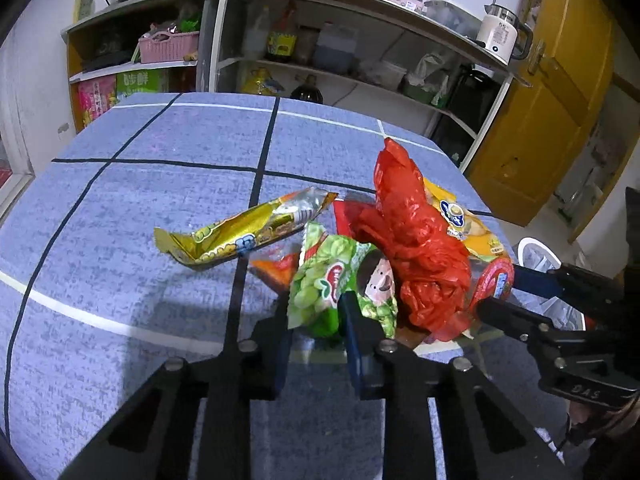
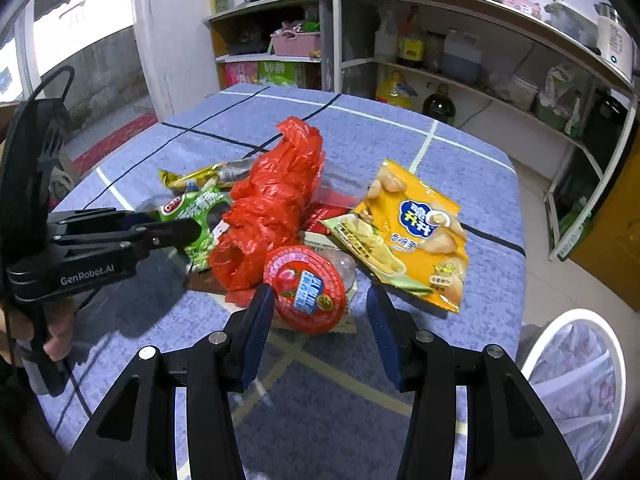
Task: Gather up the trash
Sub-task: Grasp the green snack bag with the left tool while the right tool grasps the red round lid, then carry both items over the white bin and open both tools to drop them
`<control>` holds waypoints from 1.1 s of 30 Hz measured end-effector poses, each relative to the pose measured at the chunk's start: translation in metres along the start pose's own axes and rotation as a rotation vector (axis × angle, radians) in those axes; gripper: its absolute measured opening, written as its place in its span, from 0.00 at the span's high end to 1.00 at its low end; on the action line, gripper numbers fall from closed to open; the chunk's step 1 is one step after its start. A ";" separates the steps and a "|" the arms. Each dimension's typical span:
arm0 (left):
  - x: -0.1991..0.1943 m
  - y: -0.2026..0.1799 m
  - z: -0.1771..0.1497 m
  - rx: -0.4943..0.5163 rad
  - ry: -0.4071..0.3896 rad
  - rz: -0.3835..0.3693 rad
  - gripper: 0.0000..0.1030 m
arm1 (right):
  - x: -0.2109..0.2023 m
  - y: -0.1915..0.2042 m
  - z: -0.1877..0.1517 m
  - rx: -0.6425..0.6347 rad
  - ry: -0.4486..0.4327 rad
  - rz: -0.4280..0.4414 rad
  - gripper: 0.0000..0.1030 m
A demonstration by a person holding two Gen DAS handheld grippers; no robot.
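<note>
A pile of trash lies on the blue checked tablecloth (image 1: 120,208). My left gripper (image 1: 314,304) is shut on the green pea snack bag (image 1: 332,280); the bag also shows in the right wrist view (image 2: 200,220), with the left gripper (image 2: 192,232) closed on it. A crumpled red plastic bag (image 1: 412,240) (image 2: 276,200) sits in the middle. A gold wrapper (image 1: 240,232) lies to its left. My right gripper (image 2: 320,300) is open, its jaws either side of a red-lidded jelly cup (image 2: 308,288). A yellow chip bag (image 2: 412,232) lies to the right.
A white bin with a plastic liner (image 2: 576,372) stands on the floor at the table's right front. Shelves with bottles and boxes (image 1: 320,52) line the wall behind the table. A yellow door (image 1: 552,120) is at the right.
</note>
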State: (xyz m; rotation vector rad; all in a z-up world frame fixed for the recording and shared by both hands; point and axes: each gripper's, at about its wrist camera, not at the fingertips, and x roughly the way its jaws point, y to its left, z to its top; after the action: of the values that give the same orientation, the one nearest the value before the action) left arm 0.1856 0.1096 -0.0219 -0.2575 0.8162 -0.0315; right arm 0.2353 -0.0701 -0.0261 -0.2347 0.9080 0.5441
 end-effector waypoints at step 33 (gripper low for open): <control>-0.051 -0.006 -0.007 0.018 -0.111 -0.059 0.86 | -0.035 0.005 -0.005 0.021 -0.079 0.008 0.91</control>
State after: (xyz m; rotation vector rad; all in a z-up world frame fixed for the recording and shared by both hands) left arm 0.1455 0.1084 0.0118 -0.2642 0.6976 -0.0792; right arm 0.2116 -0.0799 -0.0012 -0.1893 0.8377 0.5477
